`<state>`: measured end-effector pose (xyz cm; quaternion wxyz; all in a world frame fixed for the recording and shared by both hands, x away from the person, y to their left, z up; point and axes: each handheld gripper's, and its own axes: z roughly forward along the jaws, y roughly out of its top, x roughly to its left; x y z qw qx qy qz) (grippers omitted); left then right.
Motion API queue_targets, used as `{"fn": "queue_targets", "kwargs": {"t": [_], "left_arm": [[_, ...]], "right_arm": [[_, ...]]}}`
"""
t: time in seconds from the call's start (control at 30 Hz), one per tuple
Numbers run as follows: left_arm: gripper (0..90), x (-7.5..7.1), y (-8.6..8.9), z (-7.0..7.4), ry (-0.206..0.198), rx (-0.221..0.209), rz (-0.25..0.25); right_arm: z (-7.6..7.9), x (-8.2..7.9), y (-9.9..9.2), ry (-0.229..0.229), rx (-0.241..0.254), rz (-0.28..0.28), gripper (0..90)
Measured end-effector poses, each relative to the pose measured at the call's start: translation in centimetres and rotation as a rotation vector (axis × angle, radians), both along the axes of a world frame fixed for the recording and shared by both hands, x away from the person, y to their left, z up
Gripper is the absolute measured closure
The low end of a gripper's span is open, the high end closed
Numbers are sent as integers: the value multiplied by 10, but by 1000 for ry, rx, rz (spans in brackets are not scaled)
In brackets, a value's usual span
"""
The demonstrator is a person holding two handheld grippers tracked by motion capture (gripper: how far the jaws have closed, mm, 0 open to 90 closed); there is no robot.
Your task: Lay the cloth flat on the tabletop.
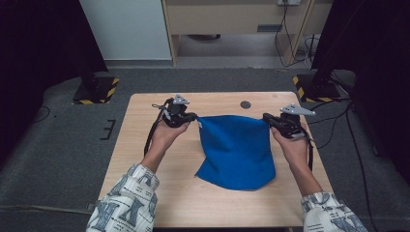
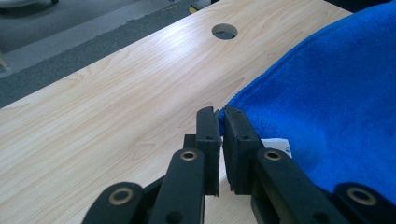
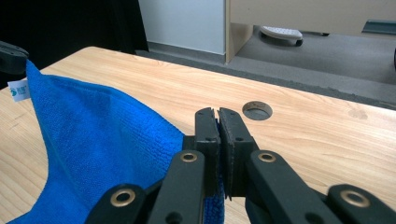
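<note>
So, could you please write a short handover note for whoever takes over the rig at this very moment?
Left tongs: shut on the far left corner of the blue cloth, beside its white label.
Right tongs: shut on the far right corner.
Cloth: its far edge is held up and stretched between the two tongs; its near part rests on the wooden table, near the middle. The round hole in the tabletop lies beyond it.
Done: both far corners gripped and raised.
Left: probably spreading or folding the cloth; which of the two cannot be told from here. Keep both grips closed until it is laid down.
</note>
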<state>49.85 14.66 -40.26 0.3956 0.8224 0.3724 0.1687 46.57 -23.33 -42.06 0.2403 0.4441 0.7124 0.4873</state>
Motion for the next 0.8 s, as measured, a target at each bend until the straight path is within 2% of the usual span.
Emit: {"fn": "queue_targets", "kwargs": {"t": [0.17, 0.2, 0.27, 0.33, 0.43, 0.47, 0.5, 0.53, 0.57, 0.6, 0.67, 0.77, 0.8], "left_arm": [[847, 6, 1, -3, 7, 6, 10], [848, 11, 2, -5, 19, -12, 5], [848, 16, 1, -7, 22, -2, 11], [850, 23, 1, -9, 20, -8, 25], [840, 37, 1, -14, 6, -5, 63], [801, 42, 0, -17, -8, 1, 80], [731, 45, 0, -18, -18, 3, 100], [648, 49, 1, -20, -28, -9, 131], [566, 51, 3, -20, -42, -32, 141], [533, 51, 5, -20, -47, -49, 146], [499, 49, 7, -17, -48, -58, 130], [450, 40, 8, -12, -66, -8, 104], [444, 36, 9, -11, -72, -25, 94]], "right_arm": [[-3, 8, 2, 13, -6, -6, 870], [-5, 16, 4, 25, 7, -17, 871], [-7, 24, 7, 35, -3, -27, 872], [-9, 33, 10, 56, 17, -45, 873], [-14, 50, 19, 78, 10, -78, 858], [-17, 56, 22, 87, 8, -88, 820], [-20, 62, 24, 94, 8, -106, 743], [-23, 67, 26, 94, 7, -122, 633], [-27, 73, 27, 98, -6, -142, 494], [-30, 77, 29, 123, -24, -150, 422], [-33, 78, 29, 131, -63, -154, 354], [-35, 72, 27, 136, -71, -122, 312], [-35, 70, 26, 147, -74, -108, 301]]}}
